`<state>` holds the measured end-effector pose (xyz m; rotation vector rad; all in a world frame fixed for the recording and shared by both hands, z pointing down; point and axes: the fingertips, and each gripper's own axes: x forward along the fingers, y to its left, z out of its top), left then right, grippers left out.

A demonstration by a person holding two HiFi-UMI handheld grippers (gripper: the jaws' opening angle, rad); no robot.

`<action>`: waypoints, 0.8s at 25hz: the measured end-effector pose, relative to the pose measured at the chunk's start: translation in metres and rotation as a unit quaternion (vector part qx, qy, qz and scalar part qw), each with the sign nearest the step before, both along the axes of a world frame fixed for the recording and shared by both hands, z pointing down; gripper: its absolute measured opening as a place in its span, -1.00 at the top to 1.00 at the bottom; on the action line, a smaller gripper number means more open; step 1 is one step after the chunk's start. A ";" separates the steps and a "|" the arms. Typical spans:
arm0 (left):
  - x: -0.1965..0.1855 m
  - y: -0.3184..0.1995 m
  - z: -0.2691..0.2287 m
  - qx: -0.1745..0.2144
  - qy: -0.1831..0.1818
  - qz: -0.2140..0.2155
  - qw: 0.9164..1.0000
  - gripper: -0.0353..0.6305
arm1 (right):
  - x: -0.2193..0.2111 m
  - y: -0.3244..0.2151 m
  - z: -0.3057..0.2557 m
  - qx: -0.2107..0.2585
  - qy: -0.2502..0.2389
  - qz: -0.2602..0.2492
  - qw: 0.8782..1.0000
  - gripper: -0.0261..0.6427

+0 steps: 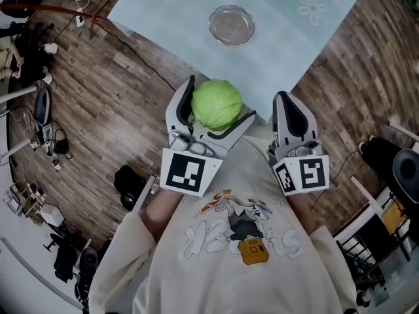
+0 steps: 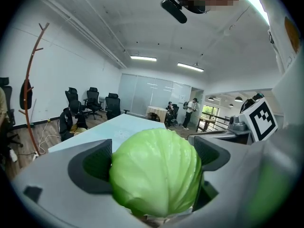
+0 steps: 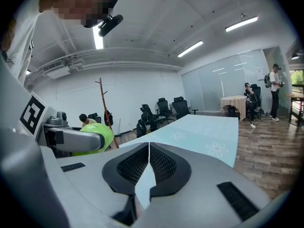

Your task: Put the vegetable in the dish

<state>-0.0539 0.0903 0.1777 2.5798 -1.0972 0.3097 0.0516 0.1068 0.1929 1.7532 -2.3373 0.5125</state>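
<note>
At the middle of the head view, the left gripper point(image 1: 220, 99) has its fingers point(image 2: 90, 167) spread wide and clamped on either side of a round green cabbage point(image 2: 156, 172), which overlaps the near corner of the pale blue bench point(image 1: 281, 51). Just right of it, the right gripper point(image 1: 285, 98) is empty, its fingers point(image 3: 164, 163) pressed together at the tips. The glass dish point(image 1: 231, 25) sits on the bench at upper middle, well apart from the cabbage.
</note>
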 end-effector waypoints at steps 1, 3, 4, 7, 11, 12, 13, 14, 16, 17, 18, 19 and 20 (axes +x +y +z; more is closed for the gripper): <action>0.000 -0.003 0.000 -0.001 -0.001 0.000 1.000 -0.74 | 0.000 -0.003 0.000 -0.001 0.001 -0.001 1.000 0.85; 0.005 -0.011 0.000 -0.002 -0.004 0.004 1.000 -0.74 | 0.004 -0.012 0.000 0.000 0.002 0.001 1.000 0.85; 0.007 -0.016 -0.001 0.000 -0.004 0.007 1.000 -0.74 | 0.007 -0.017 -0.001 0.002 0.002 0.003 1.000 0.85; 0.012 -0.025 -0.002 0.003 -0.005 0.007 1.000 -0.74 | 0.010 -0.027 -0.003 0.005 0.002 0.003 1.000 0.85; 0.016 -0.036 -0.001 0.004 -0.007 -0.003 1.000 -0.74 | 0.013 -0.038 -0.001 0.004 0.000 -0.008 1.000 0.85; 0.017 -0.038 -0.001 0.004 -0.007 -0.005 1.000 -0.74 | 0.014 -0.040 -0.001 0.005 0.000 -0.011 1.000 0.85; 0.018 -0.039 -0.002 0.003 -0.009 -0.008 1.000 -0.74 | 0.015 -0.042 -0.002 0.005 -0.001 -0.014 1.000 0.85; 0.019 -0.041 -0.002 0.003 -0.010 -0.010 1.000 -0.74 | 0.016 -0.045 -0.003 0.006 -0.001 -0.016 1.000 0.85; 0.021 -0.044 -0.001 0.001 -0.013 -0.012 1.000 -0.74 | 0.018 -0.050 -0.003 0.006 -0.003 -0.019 1.000 0.85; 0.023 -0.046 0.000 0.000 -0.015 -0.012 1.000 -0.74 | 0.019 -0.052 -0.002 0.006 -0.005 -0.020 1.000 0.85; 0.024 -0.047 0.002 -0.001 -0.016 -0.013 1.000 -0.74 | 0.020 -0.054 0.000 0.006 -0.006 -0.021 1.000 0.85; 0.026 -0.049 0.003 -0.002 -0.018 -0.013 1.000 -0.74 | 0.020 -0.055 0.002 0.005 -0.007 -0.022 1.000 0.85; 0.027 -0.050 0.005 -0.003 -0.019 -0.014 1.000 -0.74 | 0.020 -0.056 0.004 0.003 -0.008 -0.024 1.000 0.85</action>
